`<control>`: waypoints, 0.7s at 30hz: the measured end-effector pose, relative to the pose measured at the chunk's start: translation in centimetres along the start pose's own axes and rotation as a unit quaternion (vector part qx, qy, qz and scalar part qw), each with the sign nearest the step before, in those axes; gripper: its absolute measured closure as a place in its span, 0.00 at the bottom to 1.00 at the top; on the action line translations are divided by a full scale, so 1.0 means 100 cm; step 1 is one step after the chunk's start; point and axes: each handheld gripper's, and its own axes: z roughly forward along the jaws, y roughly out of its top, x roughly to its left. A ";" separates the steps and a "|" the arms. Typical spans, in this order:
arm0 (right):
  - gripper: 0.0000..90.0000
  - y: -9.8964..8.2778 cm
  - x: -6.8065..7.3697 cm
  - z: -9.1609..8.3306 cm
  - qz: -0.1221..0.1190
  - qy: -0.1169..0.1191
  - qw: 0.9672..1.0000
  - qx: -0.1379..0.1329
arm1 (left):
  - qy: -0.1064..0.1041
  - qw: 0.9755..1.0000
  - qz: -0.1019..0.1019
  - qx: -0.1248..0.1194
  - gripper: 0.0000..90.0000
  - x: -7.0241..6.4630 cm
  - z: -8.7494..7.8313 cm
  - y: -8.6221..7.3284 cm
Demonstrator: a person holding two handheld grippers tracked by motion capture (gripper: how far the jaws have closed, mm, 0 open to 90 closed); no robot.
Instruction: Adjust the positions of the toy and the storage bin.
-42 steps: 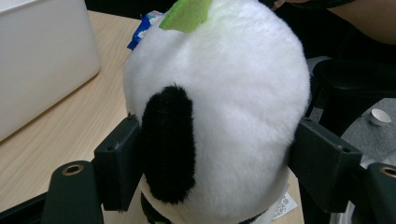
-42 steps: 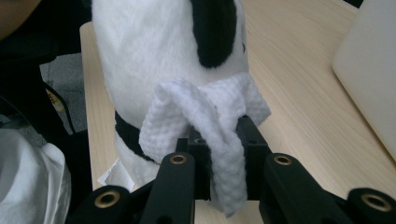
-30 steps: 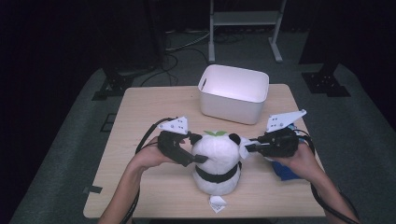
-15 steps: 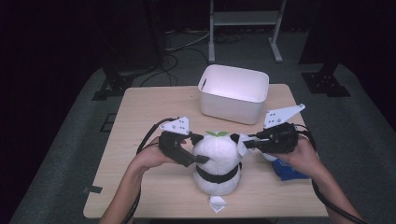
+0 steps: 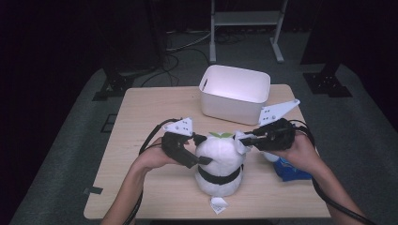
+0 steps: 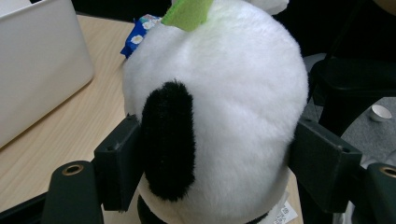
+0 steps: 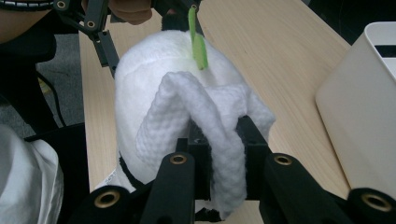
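Plush panda (image 5: 220, 161) upright near the front middle of the bench (image 5: 150, 110), green leaf (image 5: 220, 135) on top of its head. Left gripper (image 5: 195, 152) clamped on the panda's head, jaws pressing both sides; in the left gripper view a black patch (image 6: 168, 140) sits by one jaw. Right gripper (image 5: 244, 138) closed on a white cloth (image 7: 205, 121), pinched between the jaws and lying against the top of the head. White bin (image 5: 234, 93) on the far side of the bench, behind the panda, apart from it. Blue packet (image 5: 291, 169) on the bench under the right hand
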 end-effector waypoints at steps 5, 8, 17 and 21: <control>0.87 0.006 0.001 0.002 -0.007 0.001 1.000 0.007 | 0.000 1.000 0.001 0.001 0.27 0.000 0.000 0.000; 0.87 0.009 0.002 0.002 -0.011 0.001 1.000 0.009 | 0.000 1.000 0.001 0.002 0.27 0.000 0.000 0.001; 0.87 0.019 0.004 0.004 -0.023 0.003 1.000 0.019 | 0.000 1.000 0.001 0.002 0.27 0.000 0.001 0.001; 0.87 0.022 0.004 0.006 -0.025 0.004 0.999 0.020 | -0.001 1.000 -0.001 0.001 0.27 0.000 0.001 0.001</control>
